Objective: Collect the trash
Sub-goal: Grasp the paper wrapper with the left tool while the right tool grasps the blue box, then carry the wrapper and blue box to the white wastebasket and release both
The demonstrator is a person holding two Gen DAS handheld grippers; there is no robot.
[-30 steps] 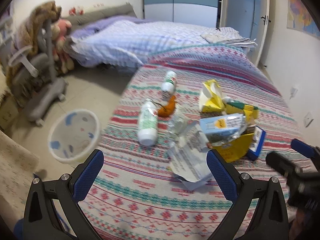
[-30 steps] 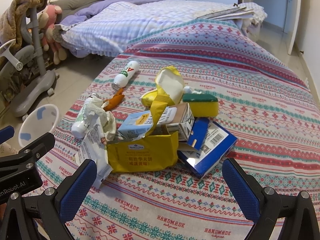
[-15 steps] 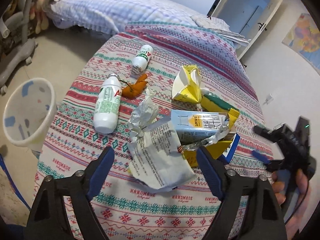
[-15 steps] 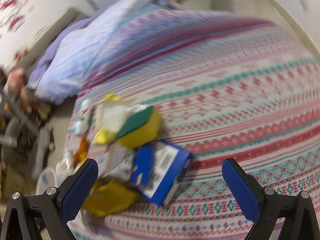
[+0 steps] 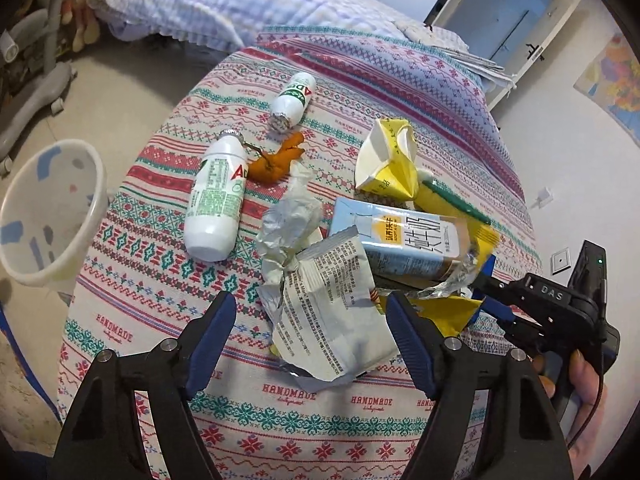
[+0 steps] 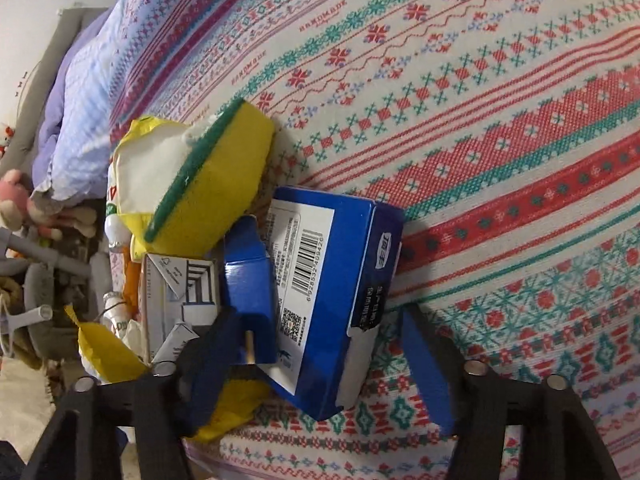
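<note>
Trash lies heaped on a patterned bedspread (image 5: 320,420). My left gripper (image 5: 308,334) hovers open over a white printed wrapper (image 5: 328,312), which lies between its fingers. Behind the wrapper are crumpled foil (image 5: 288,216), a light-blue milk carton (image 5: 400,236) and a torn yellow carton (image 5: 388,160). In the right wrist view my right gripper (image 6: 320,348) is rolled sideways. Its jaws are closing around a blue box (image 6: 332,280), the right pad still apart from it. A yellow and green sponge (image 6: 212,176) leans on the box. The right gripper (image 5: 486,296) also shows in the left wrist view, in a hand.
Two white bottles with green labels (image 5: 216,204) (image 5: 292,100) and an orange peel (image 5: 276,160) lie left of the heap. A white bin (image 5: 44,208) stands on the floor by the bed's left edge. A quilt (image 5: 240,4) covers the far end.
My left gripper came down closer to the white wrapper and its jaws narrowed. My right gripper rolled sideways, dropped onto the blue box and its jaws drew in around it.
</note>
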